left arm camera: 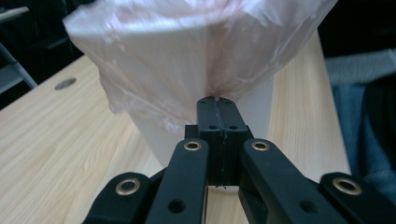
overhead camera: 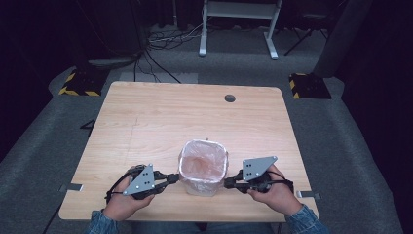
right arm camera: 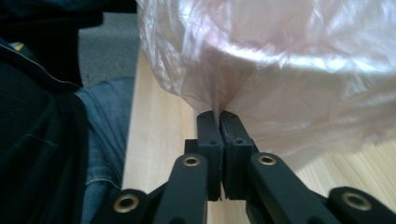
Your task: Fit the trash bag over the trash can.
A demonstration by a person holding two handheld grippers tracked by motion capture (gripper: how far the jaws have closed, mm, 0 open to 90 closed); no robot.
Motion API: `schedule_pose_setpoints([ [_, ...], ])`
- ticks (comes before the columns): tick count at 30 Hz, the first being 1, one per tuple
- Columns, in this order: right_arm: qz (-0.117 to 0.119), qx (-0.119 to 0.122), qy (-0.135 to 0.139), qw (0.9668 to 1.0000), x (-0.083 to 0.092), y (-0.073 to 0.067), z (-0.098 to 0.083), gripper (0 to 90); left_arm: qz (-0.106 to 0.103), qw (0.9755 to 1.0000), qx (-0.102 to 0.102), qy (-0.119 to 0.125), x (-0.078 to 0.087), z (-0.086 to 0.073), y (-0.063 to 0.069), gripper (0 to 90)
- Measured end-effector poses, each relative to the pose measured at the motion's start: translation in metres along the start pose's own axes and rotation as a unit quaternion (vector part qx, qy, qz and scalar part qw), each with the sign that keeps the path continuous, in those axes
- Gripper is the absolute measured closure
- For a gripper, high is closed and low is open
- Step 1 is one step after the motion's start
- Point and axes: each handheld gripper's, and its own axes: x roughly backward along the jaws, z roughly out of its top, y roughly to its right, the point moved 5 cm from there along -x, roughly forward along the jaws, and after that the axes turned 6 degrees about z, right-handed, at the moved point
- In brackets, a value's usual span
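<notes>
A pale wooden surface (overhead camera: 146, 117) sits on grey carpet in a dark room. Between my two grippers stands a white bin (overhead camera: 203, 168) lined with a pinkish plastic bag (left arm camera: 187, 51). My left gripper (overhead camera: 171, 178) has its fingers pinched shut on the bag's skirt, and my right gripper (overhead camera: 229, 183) pinches it on the opposite side.

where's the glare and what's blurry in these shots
High view: table lit, surroundings dark. Right gripper view: bright glare on the pinkish plastic bag, jeans at left soft. Left gripper view: bag washed pale, near linkages blurred, far table hole soft.
</notes>
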Motion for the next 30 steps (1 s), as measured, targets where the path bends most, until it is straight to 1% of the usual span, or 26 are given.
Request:
schedule_pose_setpoints([
  [1, 0.000, 0.002, -0.003, 1.0000, 0.000, -0.001, 0.000, 87.7, 0.004, 0.9998, -0.009, -0.020, -0.004, -0.004, -0.001, 90.0],
  [2, -0.006, 0.002, -0.021, 0.9998, -0.001, -0.001, -0.002, 88.6, 0.006, 0.9993, -0.013, -0.035, -0.009, -0.009, -0.001, 90.0],
  [3, -0.013, 0.003, -0.045, 0.9989, -0.004, 0.000, -0.007, 89.1, 0.004, 0.9989, -0.010, -0.047, -0.014, -0.014, -0.001, 90.0],
  [4, -0.015, 0.002, -0.062, 0.9980, -0.009, 0.002, -0.011, 89.1, 0.005, 0.9988, -0.003, -0.050, -0.017, -0.017, -0.001, 90.0],
  [5, -0.010, -0.006, -0.065, 0.9978, -0.013, 0.002, -0.015, 88.7, 0.002, 0.9989, 0.016, -0.044, -0.018, -0.018, -0.001, 90.0],
  [6, -0.004, -0.011, -0.064, 0.9979, -0.016, 0.002, -0.018, 86.9, 0.008, 0.9988, 0.025, -0.042, -0.017, -0.018, -0.003, 88.0],
  [7, -0.003, -0.016, -0.060, 0.9981, -0.016, 0.002, -0.018, 81.5, 0.020, 0.9983, 0.036, -0.041, -0.015, -0.018, -0.004, 78.5],
  [8, -0.003, -0.018, -0.054, 0.9983, -0.015, 0.001, -0.017, 72.4, 0.021, 0.9981, 0.047, -0.032, -0.011, -0.018, -0.005, 66.3],
  [9, -0.011, -0.015, -0.042, 0.9990, -0.012, 0.001, -0.016, 64.2, 0.012, 0.9976, 0.065, -0.018, -0.007, -0.016, -0.005, 60.7],
  [10, -0.005, -0.018, -0.031, 0.9994, -0.007, 0.000, -0.014, 62.8, 0.006, 0.9969, 0.079, -0.006, -0.001, -0.014, -0.004, 55.8],
  [12, 0.022, -0.031, -0.012, 0.9992, 0.004, -0.004, -0.012, 59.3, -0.006, 0.9945, 0.102, 0.023, 0.011, -0.008, -0.003, 45.5],
  [13, 0.027, -0.037, 0.002, 0.9990, 0.011, -0.005, -0.011, 58.0, -0.013, 0.9929, 0.112, 0.039, 0.017, -0.004, -0.002, 42.4],
  [15, 0.020, -0.045, 0.034, 0.9982, 0.026, -0.001, -0.008, 56.2, -0.022, 0.9896, 0.124, 0.069, 0.025, 0.005, 0.002, 38.0],
  [17, 0.013, -0.058, 0.079, 0.9951, 0.042, 0.006, -0.004, 53.6, -0.037, 0.9885, 0.128, 0.072, 0.029, 0.013, 0.006, 34.3],
  [18, 0.011, -0.064, 0.102, 0.9926, 0.049, 0.010, -0.002, 52.0, -0.038, 0.9890, 0.126, 0.068, 0.030, 0.015, 0.008, 32.4],
  [19, 0.007, -0.071, 0.125, 0.9895, 0.056, 0.014, 0.000, 52.0, -0.035, 0.9892, 0.126, 0.065, 0.030, 0.017, 0.009, 31.6],
  [20, -0.004, -0.085, 0.148, 0.9853, 0.062, 0.019, 0.001, 50.9, -0.025, 0.9890, 0.135, 0.055, 0.029, 0.017, 0.010, 31.6],
  [21, -0.028, -0.105, 0.161, 0.9810, 0.066, 0.027, 0.000, 48.2, -0.011, 0.9903, 0.133, 0.038, 0.026, 0.016, 0.010, 30.8],
  [22, -0.068, -0.117, 0.153, 0.9789, 0.066, 0.037, -0.002, 48.7, 0.003, 0.9916, 0.128, 0.020, 0.021, 0.015, 0.010, 29.2],
  [23, -0.111, -0.127, 0.134, 0.9766, 0.065, 0.047, -0.005, 49.7, 0.018, 0.9925, 0.121, -0.001, 0.016, 0.012, 0.010, 29.8],
  [24, -0.145, -0.144, 0.121, 0.9714, 0.062, 0.057, -0.007, 48.7, 0.032, 0.9929, 0.113, -0.017, 0.010, 0.010, 0.010, 29.9],
  [25, -0.163, -0.158, 0.121, 0.9662, 0.059, 0.066, -0.008, 47.2, 0.040, 0.9931, 0.107, -0.023, 0.006, 0.008, 0.009, 29.1],
  [26, -0.165, -0.164, 0.127, 0.9643, 0.053, 0.073, -0.007, 46.8, 0.039, 0.9920, 0.117, -0.027, 0.001, 0.006, 0.009, 29.5],
  [28, -0.162, -0.169, 0.130, 0.9635, 0.039, 0.087, -0.004, 45.2, 0.049, 0.9909, 0.120, -0.038, -0.007, 0.004, 0.008, 30.7],
  [29, -0.161, -0.173, 0.125, 0.9636, 0.031, 0.093, -0.004, 43.0, 0.054, 0.9908, 0.115, -0.046, -0.010, 0.002, 0.006, 31.7],
  [30, -0.156, -0.173, 0.121, 0.9649, 0.023, 0.099, -0.005, 43.0, 0.055, 0.9900, 0.118, -0.053, -0.013, 0.001, 0.004, 30.8],
])
